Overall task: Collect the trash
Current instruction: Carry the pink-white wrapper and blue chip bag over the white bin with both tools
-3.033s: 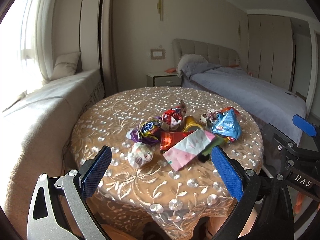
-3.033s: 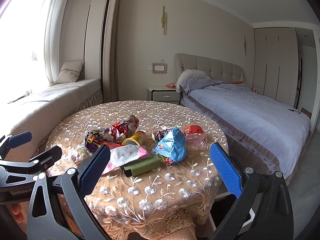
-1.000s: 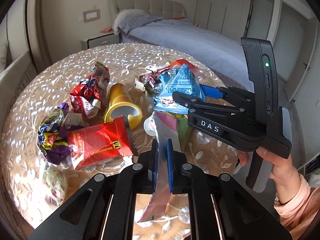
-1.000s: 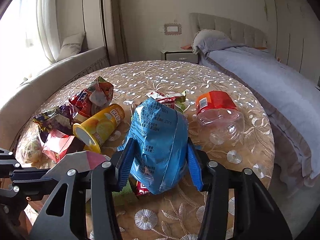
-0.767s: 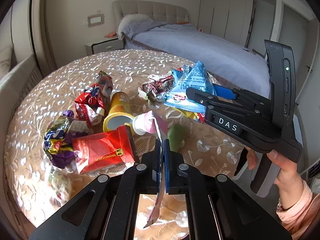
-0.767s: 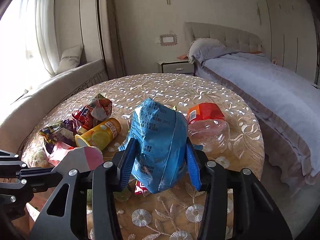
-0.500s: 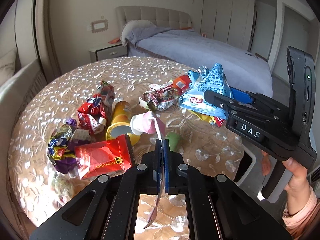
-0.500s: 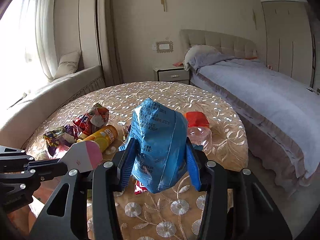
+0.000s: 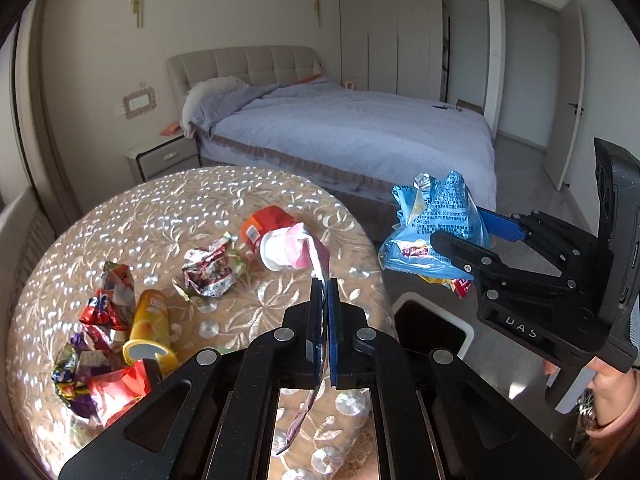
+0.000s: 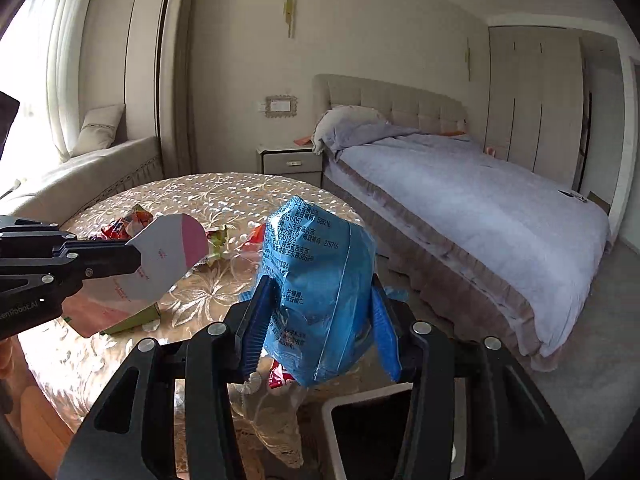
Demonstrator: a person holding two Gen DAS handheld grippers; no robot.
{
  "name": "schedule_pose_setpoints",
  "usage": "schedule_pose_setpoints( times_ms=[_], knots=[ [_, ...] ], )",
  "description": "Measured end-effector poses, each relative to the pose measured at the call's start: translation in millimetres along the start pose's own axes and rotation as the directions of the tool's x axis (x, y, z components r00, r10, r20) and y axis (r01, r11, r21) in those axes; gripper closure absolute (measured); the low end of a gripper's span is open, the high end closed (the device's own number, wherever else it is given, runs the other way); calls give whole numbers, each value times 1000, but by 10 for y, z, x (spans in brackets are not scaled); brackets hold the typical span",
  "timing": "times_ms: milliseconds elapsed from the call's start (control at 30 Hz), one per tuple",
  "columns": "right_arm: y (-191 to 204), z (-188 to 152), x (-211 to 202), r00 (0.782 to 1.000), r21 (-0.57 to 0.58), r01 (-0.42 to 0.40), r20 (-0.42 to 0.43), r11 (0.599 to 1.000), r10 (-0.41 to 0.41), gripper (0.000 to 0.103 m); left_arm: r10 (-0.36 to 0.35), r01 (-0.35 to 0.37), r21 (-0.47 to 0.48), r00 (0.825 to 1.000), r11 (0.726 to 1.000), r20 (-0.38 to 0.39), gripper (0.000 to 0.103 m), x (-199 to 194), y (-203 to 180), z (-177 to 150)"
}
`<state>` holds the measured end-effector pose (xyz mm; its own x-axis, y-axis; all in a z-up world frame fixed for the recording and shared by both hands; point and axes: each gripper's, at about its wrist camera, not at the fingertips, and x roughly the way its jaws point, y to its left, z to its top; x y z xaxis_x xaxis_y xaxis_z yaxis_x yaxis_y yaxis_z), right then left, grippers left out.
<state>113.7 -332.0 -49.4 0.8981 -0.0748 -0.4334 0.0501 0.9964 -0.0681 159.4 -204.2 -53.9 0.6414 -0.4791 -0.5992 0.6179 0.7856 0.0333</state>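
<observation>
My left gripper [image 9: 324, 292] is shut on a pink and white flat wrapper [image 9: 298, 246], held above the round table; it also shows in the right wrist view [image 10: 160, 260]. My right gripper [image 10: 320, 308] is shut on a blue crisp bag [image 10: 316, 284], held past the table's right edge above a white bin [image 10: 368, 432]. The bag [image 9: 436, 220] and bin [image 9: 432, 328] also show in the left wrist view. On the table lie a yellow can [image 9: 150, 328], a red-labelled clear bottle [image 9: 264, 220] and several crumpled wrappers [image 9: 208, 272].
The round table [image 9: 168, 216] has an embroidered beige cloth. A bed [image 9: 360, 132] stands behind and to the right, with a nightstand [image 9: 164, 160] beside it. A window seat [image 10: 80, 176] runs along the left. Grey floor lies right of the bin.
Both grippers have lifted and swung right with their loads. The blue bag has moved off the table to above the bin. The pink wrapper now hangs clear of the table.
</observation>
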Motion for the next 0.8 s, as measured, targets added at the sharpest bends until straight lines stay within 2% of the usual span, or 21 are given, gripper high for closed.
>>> schedule_pose_setpoints(
  times_ms=[133, 233, 300, 433, 500, 633, 800],
  knots=[
    [-395, -241, -36, 992, 4, 110, -66, 994, -110, 55, -117, 119, 38, 992, 992, -41, 101, 338, -423, 80],
    [-647, -474, 8, 977, 2, 165, -137, 986, -163, 55, -188, 195, 71, 978, 978, -94, 101, 637, -784, 50],
    [-795, -652, 68, 966, -2, 184, -184, 983, -181, 55, -216, 230, 93, 966, 969, -140, 101, 864, -1034, 11],
    [-995, -1036, 281, 942, -42, 200, -266, 979, -204, 55, -224, 258, 116, 943, 959, -248, 101, 1402, -1361, -135],
    [-1098, -1247, 437, 930, -45, 180, -318, 983, -185, 55, -219, 265, 108, 923, 958, -317, 101, 1734, -1444, -257],
    [-1169, -1647, 769, 898, -94, 147, -405, 985, -173, 55, -215, 274, 68, 866, 959, -451, 101, 2344, -1498, -563],
    [-1167, -2015, 1136, 865, -119, 83, -485, 989, -131, 55, -180, 257, 61, 809, 965, -559, 101, 2842, -1526, -850]
  ],
)
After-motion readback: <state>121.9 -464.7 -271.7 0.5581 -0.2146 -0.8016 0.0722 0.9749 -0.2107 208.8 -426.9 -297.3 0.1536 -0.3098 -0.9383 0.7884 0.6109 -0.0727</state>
